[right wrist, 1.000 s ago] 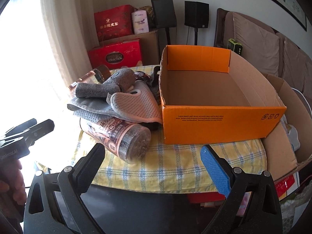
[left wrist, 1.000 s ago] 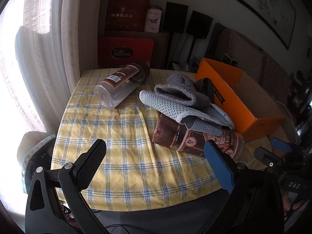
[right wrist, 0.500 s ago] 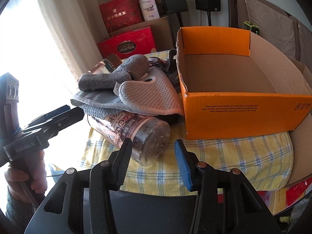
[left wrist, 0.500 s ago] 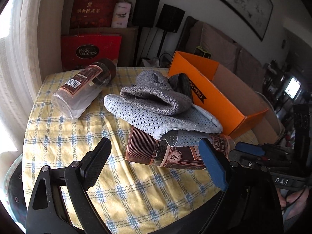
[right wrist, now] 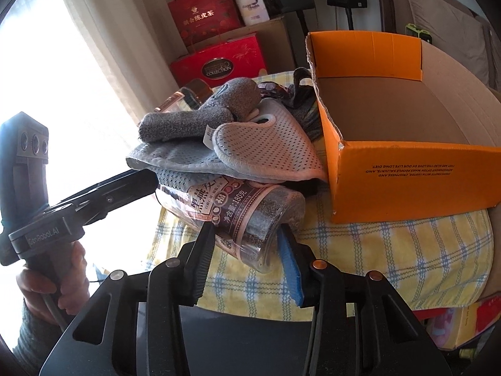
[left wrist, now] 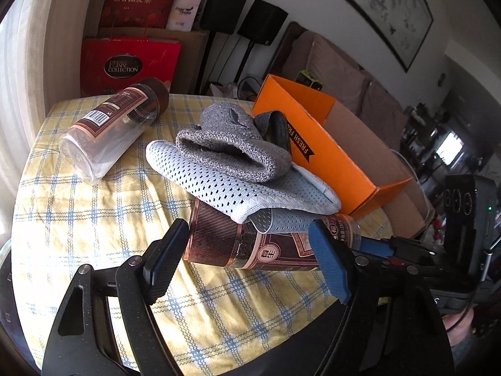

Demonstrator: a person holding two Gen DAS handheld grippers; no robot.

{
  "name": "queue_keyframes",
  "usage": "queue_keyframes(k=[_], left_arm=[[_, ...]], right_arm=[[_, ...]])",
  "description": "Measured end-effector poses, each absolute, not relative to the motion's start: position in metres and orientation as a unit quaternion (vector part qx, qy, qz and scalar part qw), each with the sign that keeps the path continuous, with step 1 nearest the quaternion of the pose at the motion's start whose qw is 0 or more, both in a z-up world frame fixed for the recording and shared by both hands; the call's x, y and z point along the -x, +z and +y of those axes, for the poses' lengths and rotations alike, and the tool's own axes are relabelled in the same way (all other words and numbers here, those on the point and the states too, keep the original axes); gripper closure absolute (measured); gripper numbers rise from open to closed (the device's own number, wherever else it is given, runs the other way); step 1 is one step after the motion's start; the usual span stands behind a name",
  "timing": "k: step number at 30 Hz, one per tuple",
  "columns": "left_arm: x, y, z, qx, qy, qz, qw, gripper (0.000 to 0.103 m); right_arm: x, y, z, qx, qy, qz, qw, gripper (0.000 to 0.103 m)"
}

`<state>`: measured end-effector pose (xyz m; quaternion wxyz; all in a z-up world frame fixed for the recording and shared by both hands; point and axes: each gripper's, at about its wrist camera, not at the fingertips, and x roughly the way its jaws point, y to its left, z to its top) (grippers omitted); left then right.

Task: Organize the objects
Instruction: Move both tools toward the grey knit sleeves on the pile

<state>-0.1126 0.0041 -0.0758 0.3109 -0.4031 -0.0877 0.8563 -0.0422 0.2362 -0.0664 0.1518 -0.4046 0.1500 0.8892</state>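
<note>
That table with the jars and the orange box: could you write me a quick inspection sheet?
Surface: yellow checked tablecloth.
Job's things: full jar on its side under mesh cloth and grey knit; clear jar lying apart; orange box, nothing seen inside.
Clutter: nothing seen.
Grippers: right gripper around the full jar's base, contact unclear; left gripper open at its cap end.
Cables: nothing seen on the table.
Surroundings: red gift boxes, speakers, sofa.
</note>
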Motion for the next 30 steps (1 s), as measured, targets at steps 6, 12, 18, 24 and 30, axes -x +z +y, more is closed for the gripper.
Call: queue_keyframes(k=[6, 12, 18, 24, 30], left_arm=[[0.106, -0.076, 0.005, 0.400, 0.861, -0.080, 0.305, 0.027], [0.105, -0.065, -0.011, 0.398, 0.864, -0.098, 0.293, 0.025], [0.113, -0.034, -0.025, 0.379, 0.879, -0.102, 0.271, 0.015], [0.133, -0.023, -0.005, 0.398, 0.871, -0.091, 0.274, 0.015], [0.145, -0.024, 0.016, 0.412, 0.868, -0.065, 0.271, 0.019]], right_arm=[[0.043, -0.066, 0.235, 0.407, 0.888, 0.144, 0.154, 0.058], [0.033, -0.053, 0.235, 0.407, 0.888, 0.128, 0.172, 0.048], [0.026, -0.015, 0.238, 0.388, 0.898, 0.100, 0.180, 0.038], [0.049, 0.009, 0.249, 0.379, 0.903, 0.099, 0.177, 0.022], [0.088, 0.031, 0.264, 0.375, 0.905, 0.090, 0.182, 0.019]])
